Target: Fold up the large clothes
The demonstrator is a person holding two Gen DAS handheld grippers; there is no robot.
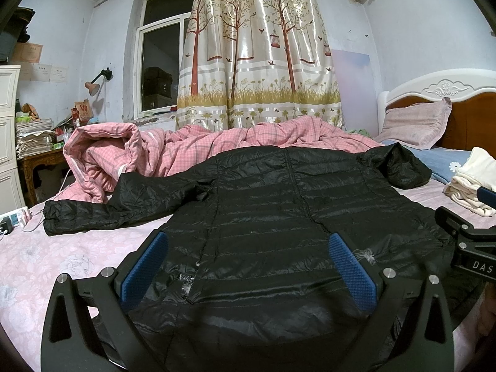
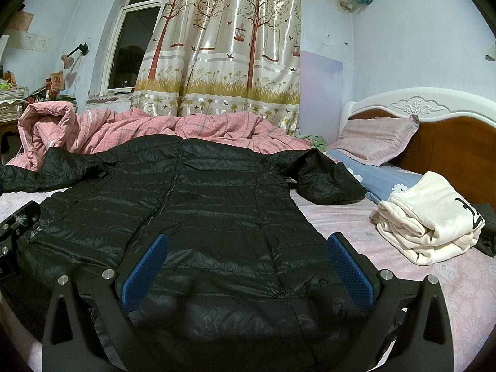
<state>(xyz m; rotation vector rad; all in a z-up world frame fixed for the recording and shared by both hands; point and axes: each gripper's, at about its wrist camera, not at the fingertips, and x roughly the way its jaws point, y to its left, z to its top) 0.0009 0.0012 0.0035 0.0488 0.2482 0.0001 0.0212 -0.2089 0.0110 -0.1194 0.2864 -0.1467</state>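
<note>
A black quilted down jacket lies spread flat, zip side up, on the pink bedsheet, hem towards me and sleeves out to both sides. My left gripper is open, its blue pads wide apart just above the hem's left part. My right gripper is open too, blue pads straddling the hem's right part. Neither holds any cloth. The right gripper's body shows at the edge of the left wrist view.
A rumpled pink checked quilt lies behind the jacket. A folded cream garment sits on the right beside a blue pillowcase. A pillow leans on the headboard. A power strip lies at the left bed edge.
</note>
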